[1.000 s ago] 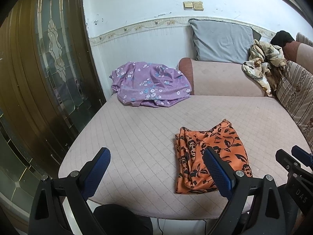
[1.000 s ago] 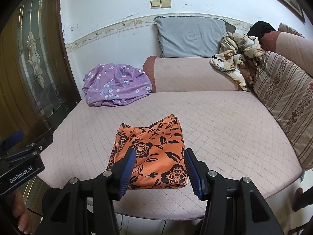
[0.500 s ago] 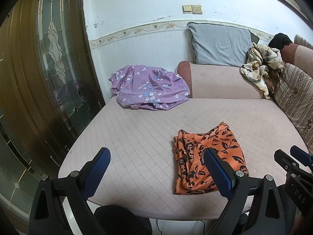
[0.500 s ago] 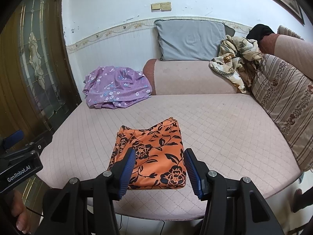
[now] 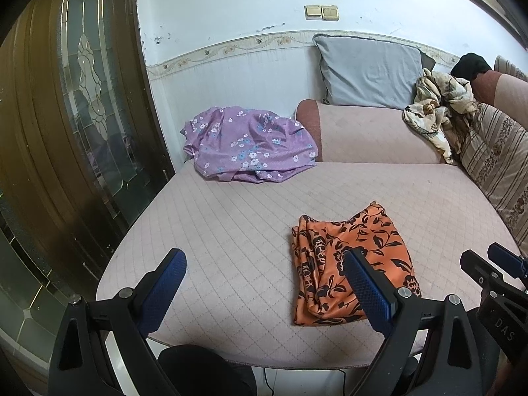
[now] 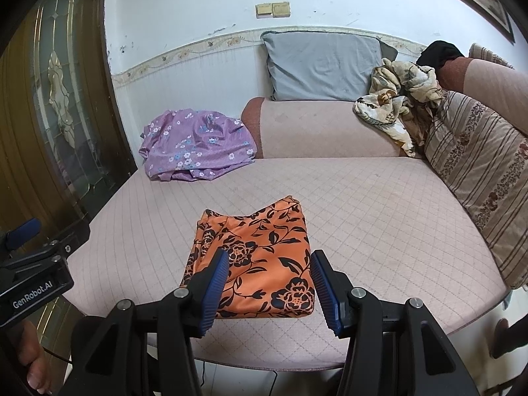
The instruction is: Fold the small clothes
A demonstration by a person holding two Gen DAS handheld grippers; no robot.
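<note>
A folded orange garment with black flowers (image 5: 379, 231) (image 6: 260, 231) lies flat near the front edge of the pink quilted bed (image 5: 231, 231) (image 6: 379, 214). My right gripper (image 6: 269, 260) hovers open just above its near edge, with nothing pinched between the blue pads. My left gripper (image 5: 264, 264) stands wide open to the left of the cloth; its right finger overlaps the cloth's left side in the picture. A crumpled purple flowered garment (image 5: 250, 145) (image 6: 194, 145) sits at the back left. A cream flowered garment (image 5: 435, 109) (image 6: 392, 102) is heaped at the back right.
A grey pillow (image 6: 323, 62) leans on the wall behind a pink bolster (image 6: 330, 128). A striped cushion (image 6: 478, 171) lines the right side. A wooden door with glass (image 5: 89, 99) stands at the left. A person's bare foot (image 6: 33, 363) is on the floor.
</note>
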